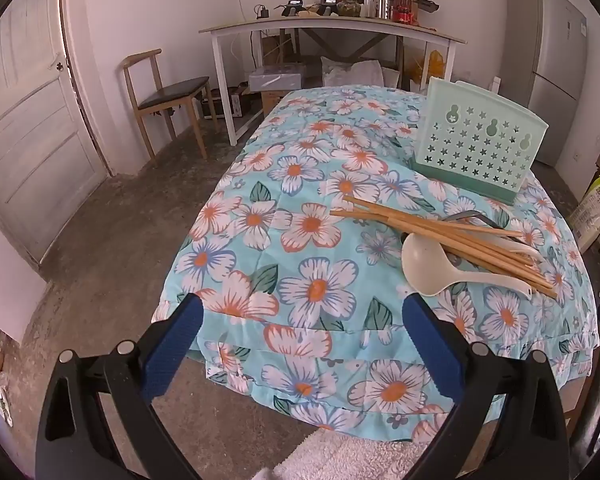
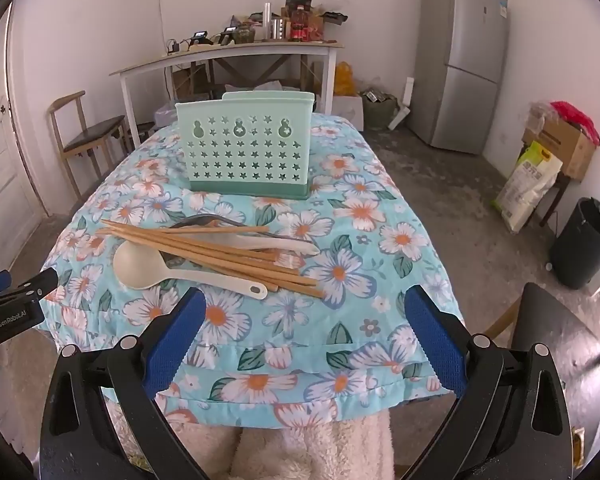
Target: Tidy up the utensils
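Observation:
A pile of utensils lies on the floral-cloth table [image 1: 300, 272] [image 2: 340, 240]: several wooden chopsticks [image 1: 440, 236] [image 2: 220, 254], a cream spoon [image 1: 424, 268] [image 2: 140, 266], a second white spoon [image 2: 284, 243] and a dark utensil [image 2: 204, 220] partly under them. A mint green perforated utensil holder [image 1: 476, 144] [image 2: 246, 146] stands upright behind the pile. My left gripper [image 1: 300, 312] is open and empty over the table's near left edge. My right gripper [image 2: 304, 308] is open and empty, just in front of the pile.
A wooden chair [image 1: 164, 96] and a white side table [image 1: 332, 28] with clutter stand at the back. A grey fridge [image 2: 464, 60] is at the right, with a black bin [image 2: 584, 240], a sack [image 2: 528, 184] and boxes. A fluffy white cover [image 2: 320, 448] lies below the near edge.

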The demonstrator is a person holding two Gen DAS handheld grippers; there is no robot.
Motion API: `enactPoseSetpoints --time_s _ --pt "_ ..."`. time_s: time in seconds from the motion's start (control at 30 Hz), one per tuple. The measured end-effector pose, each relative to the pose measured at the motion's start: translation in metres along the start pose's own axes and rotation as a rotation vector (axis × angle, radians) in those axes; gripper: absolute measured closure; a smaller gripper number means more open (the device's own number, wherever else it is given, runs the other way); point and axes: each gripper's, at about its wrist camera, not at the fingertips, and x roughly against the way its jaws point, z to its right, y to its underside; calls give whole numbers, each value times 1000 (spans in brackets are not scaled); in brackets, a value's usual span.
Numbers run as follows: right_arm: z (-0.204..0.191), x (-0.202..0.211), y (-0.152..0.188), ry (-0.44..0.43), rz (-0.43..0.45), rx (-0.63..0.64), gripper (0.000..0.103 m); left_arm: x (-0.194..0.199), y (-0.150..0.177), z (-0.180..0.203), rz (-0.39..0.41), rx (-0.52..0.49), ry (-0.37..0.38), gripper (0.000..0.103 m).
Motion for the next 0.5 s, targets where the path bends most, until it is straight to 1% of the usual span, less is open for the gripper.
enactPoseSetpoints --time_s 0.5 --pt "0 2 0 1 2 2 8 -2 -1 -1 1 0 -1 6"
